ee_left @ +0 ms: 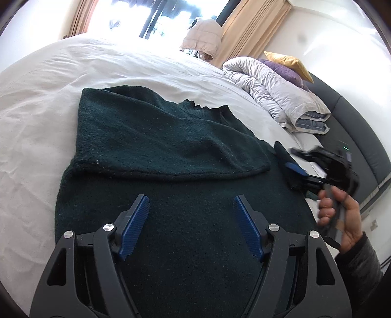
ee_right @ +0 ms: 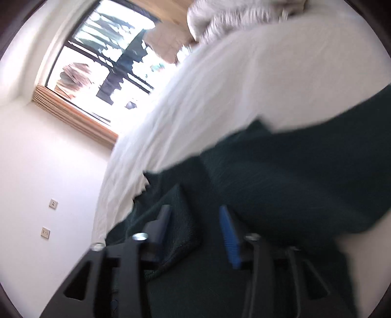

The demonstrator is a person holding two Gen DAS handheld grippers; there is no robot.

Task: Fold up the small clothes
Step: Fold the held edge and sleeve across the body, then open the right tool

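One dark green sweater (ee_left: 156, 137) lies on the one white bed (ee_left: 36, 117), with two grippers over it. Beyond the sweater sit one folded duvet (ee_left: 276, 90) and two cushions, one purple (ee_left: 286, 69), one yellow (ee_left: 290, 62).

Dark green sweater (ee_left: 156, 137), white bedsheet (ee_left: 36, 117), blue pads (ee_left: 135, 227), purple cushion (ee_left: 286, 69), yellow cushion (ee_left: 290, 61)

My right wrist view is smeared throughout, so the dark green sweater (ee_right: 281, 181) there is only a soft mass running off the right and bottom edges. I can't tell whether a fold lies between the right gripper (ee_right: 195, 227) pads. In the left wrist view, the right gripper (ee_left: 293, 159) at centre right is blurred. The window (ee_left: 146, 17) at the top is blown out. The bed (ee_left: 36, 110) runs off the left edge.
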